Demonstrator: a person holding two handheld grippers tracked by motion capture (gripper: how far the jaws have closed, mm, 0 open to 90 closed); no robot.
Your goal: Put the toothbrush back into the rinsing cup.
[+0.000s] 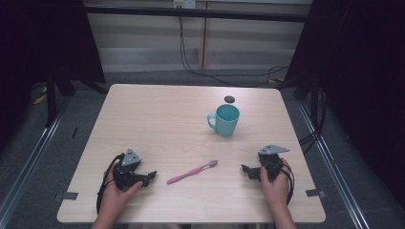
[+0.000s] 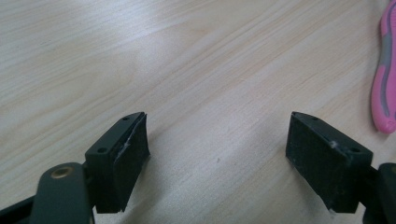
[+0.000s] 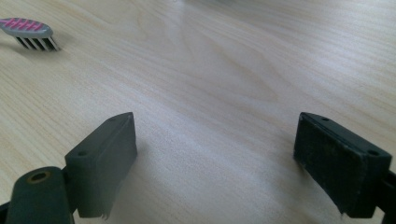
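A pink toothbrush (image 1: 192, 172) lies flat on the wooden table (image 1: 157, 114), near the front, its bristle head toward the right. A teal mug (image 1: 224, 119) stands upright behind it, handle to the left. My left gripper (image 1: 152, 176) rests on the table left of the toothbrush, held by a hand, jaws open and empty; the brush handle (image 2: 384, 79) shows at the right edge of the left gripper view. My right gripper (image 1: 245, 169) rests on the table to the right of the brush, jaws open with nothing between them; the brush head (image 3: 29, 31) lies far left in the right gripper view.
A small dark round object (image 1: 229, 99) lies behind the mug near the table's far edge. Black cables (image 1: 191, 67) run on the floor beyond the table. Dark curtains hang at both sides.
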